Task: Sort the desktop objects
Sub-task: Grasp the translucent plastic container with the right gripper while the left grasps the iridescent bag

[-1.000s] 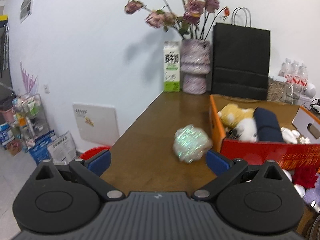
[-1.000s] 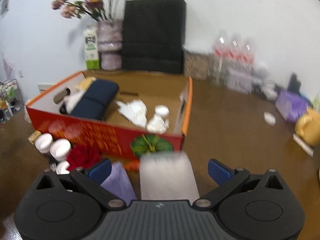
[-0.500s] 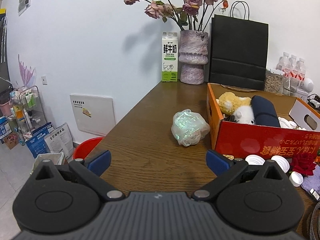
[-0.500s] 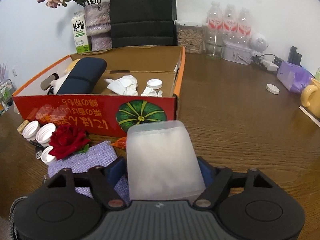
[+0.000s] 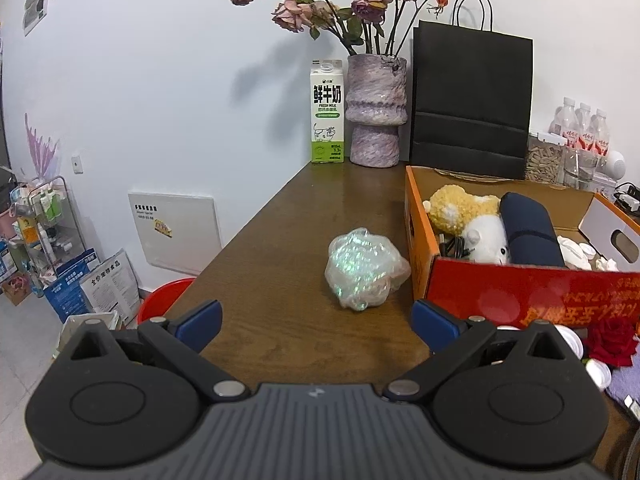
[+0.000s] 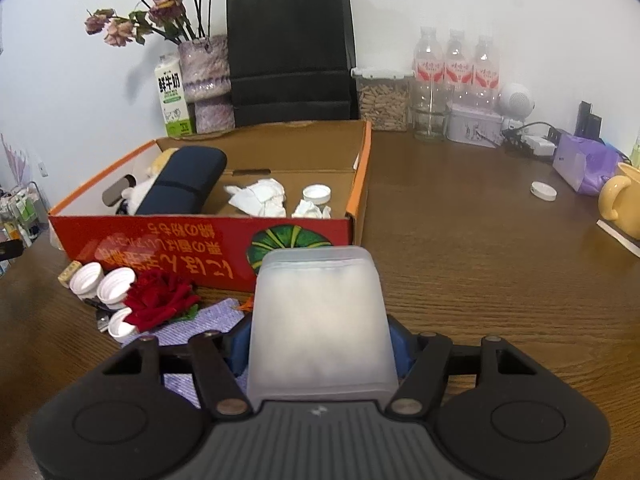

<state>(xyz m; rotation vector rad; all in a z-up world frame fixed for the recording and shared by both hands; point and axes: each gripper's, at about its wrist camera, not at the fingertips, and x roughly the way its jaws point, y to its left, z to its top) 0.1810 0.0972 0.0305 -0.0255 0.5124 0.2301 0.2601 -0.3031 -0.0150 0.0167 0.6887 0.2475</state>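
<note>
My right gripper [image 6: 320, 344] was closing, pads against the frosted container [image 6: 320, 320] low in frame; I'd lift level toward the box [image 6: 200, 236]. Left gripper [image 5: 316, 320] gaped empty.

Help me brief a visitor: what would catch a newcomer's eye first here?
The frosted plastic box filling the right tongs, whose jaws are closing on it. Behind it, the red cardboard box of sorted odds and ends. Ahead of the open left tongs, a shimmering plastic bundle lies on the table.
</note>
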